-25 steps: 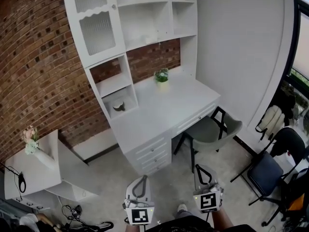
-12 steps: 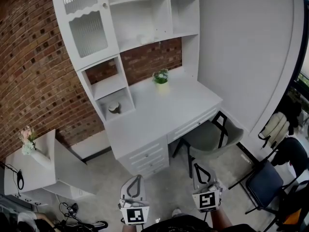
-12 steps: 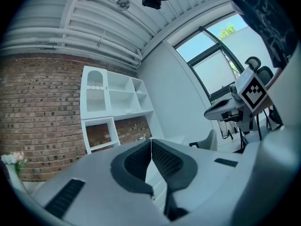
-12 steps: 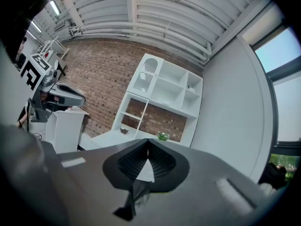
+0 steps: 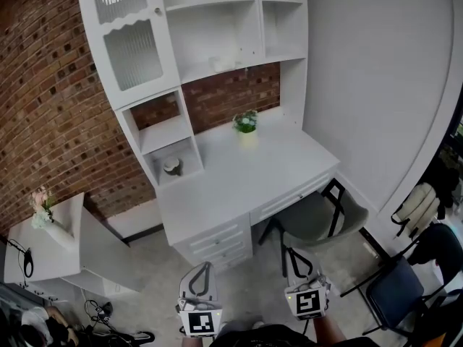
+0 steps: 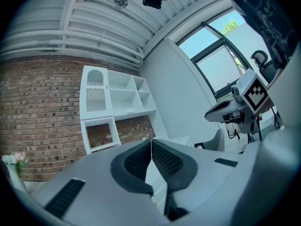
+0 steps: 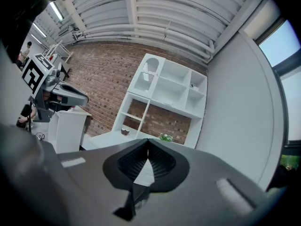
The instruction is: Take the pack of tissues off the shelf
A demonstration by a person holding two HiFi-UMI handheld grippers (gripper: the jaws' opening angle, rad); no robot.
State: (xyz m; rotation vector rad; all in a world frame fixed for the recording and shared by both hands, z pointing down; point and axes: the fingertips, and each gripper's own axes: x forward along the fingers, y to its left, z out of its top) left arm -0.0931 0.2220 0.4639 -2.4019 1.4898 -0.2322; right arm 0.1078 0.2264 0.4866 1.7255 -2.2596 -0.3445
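The left tool and right tool are both clenched on nothing, their ribbed dark pads meeting; a small pale, soft-looking pack of tissues lies on the flat white shelf, well above the smooth white bench; rough red brick wall behind.

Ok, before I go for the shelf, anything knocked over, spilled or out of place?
Nothing stands out: the potted plant stands upright on the desk, the chair is pushed in, the shelves look tidy.
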